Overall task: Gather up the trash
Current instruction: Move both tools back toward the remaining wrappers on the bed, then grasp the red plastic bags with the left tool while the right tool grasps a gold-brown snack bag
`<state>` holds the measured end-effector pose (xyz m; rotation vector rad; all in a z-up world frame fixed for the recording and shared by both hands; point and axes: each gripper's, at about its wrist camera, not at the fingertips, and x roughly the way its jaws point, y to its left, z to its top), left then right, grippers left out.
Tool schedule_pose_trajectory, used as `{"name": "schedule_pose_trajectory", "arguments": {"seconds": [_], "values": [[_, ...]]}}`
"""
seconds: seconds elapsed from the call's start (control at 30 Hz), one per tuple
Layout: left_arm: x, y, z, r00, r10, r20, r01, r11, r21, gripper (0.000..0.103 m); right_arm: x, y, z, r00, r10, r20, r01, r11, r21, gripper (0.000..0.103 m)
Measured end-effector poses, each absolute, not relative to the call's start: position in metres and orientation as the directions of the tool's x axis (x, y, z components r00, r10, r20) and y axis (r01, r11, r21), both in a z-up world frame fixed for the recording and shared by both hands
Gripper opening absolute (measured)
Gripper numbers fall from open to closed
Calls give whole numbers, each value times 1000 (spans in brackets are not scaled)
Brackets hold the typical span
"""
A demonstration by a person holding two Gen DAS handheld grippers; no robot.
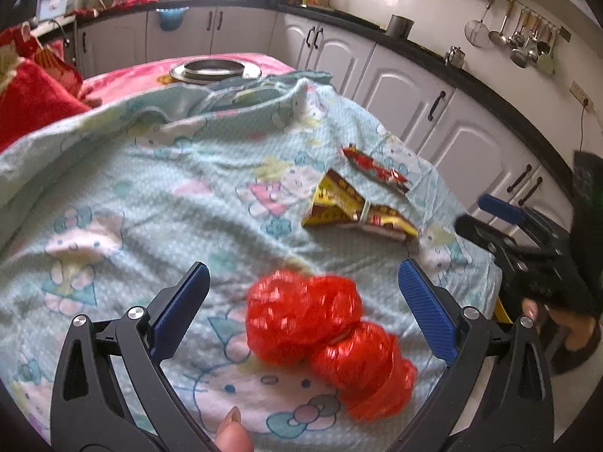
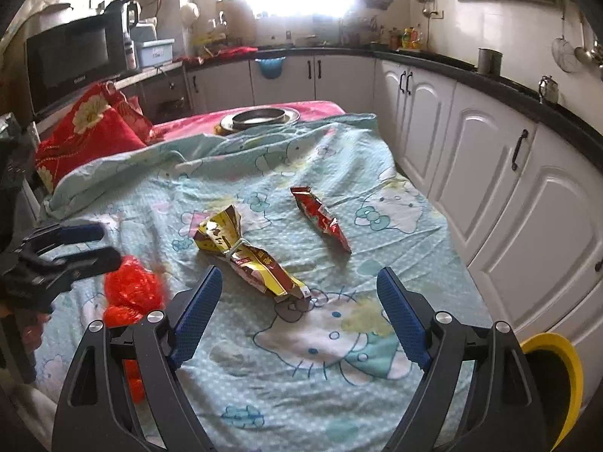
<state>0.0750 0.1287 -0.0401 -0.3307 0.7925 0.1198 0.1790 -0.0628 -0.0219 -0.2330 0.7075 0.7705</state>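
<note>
A crumpled red plastic bag [image 1: 324, 339] lies on the light-blue cartoon sheet [image 1: 169, 196], between the open jaws of my left gripper [image 1: 303, 293] and just beyond them. It also shows at the left of the right wrist view [image 2: 130, 293]. A yellow-brown snack wrapper [image 2: 248, 256] tied with a band and a red wrapper [image 2: 320, 218] lie further along the sheet; both show in the left wrist view too, the yellow one [image 1: 346, 207] and the red one [image 1: 377, 167]. My right gripper [image 2: 297, 290] is open and empty, just short of the yellow wrapper.
A yellow-rimmed bin [image 2: 554, 376] stands at the lower right beside the table. A metal dish [image 2: 260, 116] sits at the far end on a pink cloth. Red cushions [image 2: 86, 132] lie at the left. White cabinets [image 2: 490, 188] run along the right.
</note>
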Motion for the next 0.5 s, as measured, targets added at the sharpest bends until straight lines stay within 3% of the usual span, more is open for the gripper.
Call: {"name": "schedule_pose_trajectory", "arguments": {"seconds": [0.33, 0.5], "values": [[69, 116, -62, 662, -91, -744, -176, 946, -272, 92, 195, -40, -40, 458, 546, -701, -732, 679, 50, 81], [70, 108, -71, 646, -106, -756, -163, 948, -273, 84, 202, -25, -50, 437, 530, -727, -749, 662, 33, 81]]}}
